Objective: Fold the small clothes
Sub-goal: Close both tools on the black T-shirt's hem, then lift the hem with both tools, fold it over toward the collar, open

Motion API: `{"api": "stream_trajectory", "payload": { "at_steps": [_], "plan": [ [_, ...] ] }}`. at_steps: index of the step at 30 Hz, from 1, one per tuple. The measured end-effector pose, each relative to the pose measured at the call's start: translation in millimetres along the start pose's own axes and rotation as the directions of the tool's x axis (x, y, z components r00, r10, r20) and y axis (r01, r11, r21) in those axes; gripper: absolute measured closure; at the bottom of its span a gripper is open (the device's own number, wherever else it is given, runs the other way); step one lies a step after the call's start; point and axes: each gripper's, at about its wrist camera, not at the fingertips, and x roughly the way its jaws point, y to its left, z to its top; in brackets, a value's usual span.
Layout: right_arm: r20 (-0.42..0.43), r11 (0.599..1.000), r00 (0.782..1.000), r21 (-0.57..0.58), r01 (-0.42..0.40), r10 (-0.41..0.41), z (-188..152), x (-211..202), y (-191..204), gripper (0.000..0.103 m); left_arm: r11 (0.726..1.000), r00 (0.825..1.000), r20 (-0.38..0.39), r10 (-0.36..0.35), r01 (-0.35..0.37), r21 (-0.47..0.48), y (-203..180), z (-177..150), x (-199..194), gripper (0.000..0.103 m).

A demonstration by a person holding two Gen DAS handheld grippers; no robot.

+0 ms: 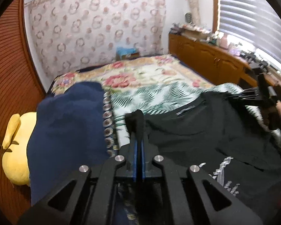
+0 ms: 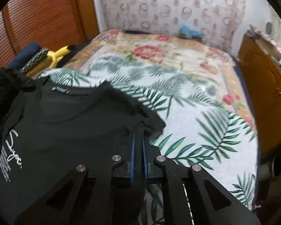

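Observation:
A black T-shirt [image 1: 206,131] with white lettering lies on the leaf-print cloth of the bed, neck label up. My left gripper [image 1: 138,131] is shut on a bunched corner of the T-shirt, which sticks up past the fingertips. In the right wrist view the same T-shirt [image 2: 65,131] spreads to the left. My right gripper [image 2: 139,131] is shut on its right edge, near the shoulder. The right gripper [image 1: 252,93] also shows at the far right of the left wrist view, over the shirt. The pinched left corner [image 2: 11,82] rises at the left edge of the right wrist view.
A navy cloth [image 1: 69,127] and a yellow plush toy [image 1: 15,150] lie left of the shirt. The flowered bedspread [image 2: 149,52] reaches back to the papered wall. A wooden cabinet [image 1: 206,60] with small items runs along the right. Slatted wooden doors [image 2: 41,15] stand on the left.

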Motion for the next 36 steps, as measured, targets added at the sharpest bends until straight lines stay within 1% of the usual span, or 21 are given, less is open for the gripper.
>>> {"api": "stream_trajectory", "payload": {
  "at_steps": [3,5,7,10,14,17,19,21,23,27,32,34,36],
  "plan": [
    [0.069,1.000,0.998,0.011,0.003,-0.004,0,-20,7,0.100,1.000,0.998,0.058,-0.019,0.018,0.011,-13,-2,-27,0.102],
    [0.127,1.000,0.992,0.014,0.007,-0.008,0,-43,14,0.100,0.999,0.995,0.090,-0.030,0.028,0.015,-20,-4,-46,0.102],
    [0.165,1.000,0.986,0.011,-0.010,0.008,-2,-66,21,0.100,0.999,0.993,0.109,-0.038,0.035,0.030,-26,-8,-62,0.102],
    [0.201,1.000,0.980,-0.006,0.005,-0.003,-9,-96,33,0.100,0.999,0.990,0.137,-0.039,0.035,0.036,-31,-14,-83,0.102],
    [0.267,1.000,0.964,-0.010,-0.010,0.012,-29,-145,47,0.100,0.999,0.985,0.169,-0.040,0.037,0.022,-35,-29,-112,0.102],
    [0.295,1.000,0.955,-0.013,-0.017,0.020,-51,-174,55,0.100,0.999,0.981,0.190,-0.034,0.033,0.005,-39,-56,-136,0.102],
    [0.305,1.000,0.952,-0.015,-0.016,0.020,-69,-192,61,0.100,0.999,0.979,0.200,-0.030,0.034,-0.017,-38,-75,-150,0.102],
    [0.314,1.000,0.949,-0.016,-0.012,0.017,-89,-209,67,0.100,0.997,0.979,0.201,-0.039,0.050,-0.053,-37,-95,-160,0.102],
    [0.316,1.000,0.948,-0.015,-0.027,0.030,-110,-225,72,0.100,0.995,0.980,0.198,-0.032,0.050,-0.085,-33,-114,-169,0.102],
    [0.295,0.999,0.955,-0.026,-0.025,0.031,-140,-240,82,0.100,0.993,0.978,0.205,-0.024,0.047,-0.111,-33,-132,-184,0.102],
    [0.296,0.999,0.954,-0.027,-0.032,0.038,-163,-265,89,0.100,0.989,0.977,0.211,-0.008,0.039,-0.145,-31,-148,-211,0.102],
    [0.291,0.999,0.956,-0.036,-0.026,0.035,-174,-276,93,0.100,0.988,0.980,0.199,0.004,0.027,-0.155,-33,-156,-218,0.102],
    [0.273,0.999,0.961,-0.041,-0.025,0.035,-184,-284,96,0.100,0.985,0.986,0.169,0.009,0.020,-0.170,-31,-168,-218,0.102]
  ]
}}
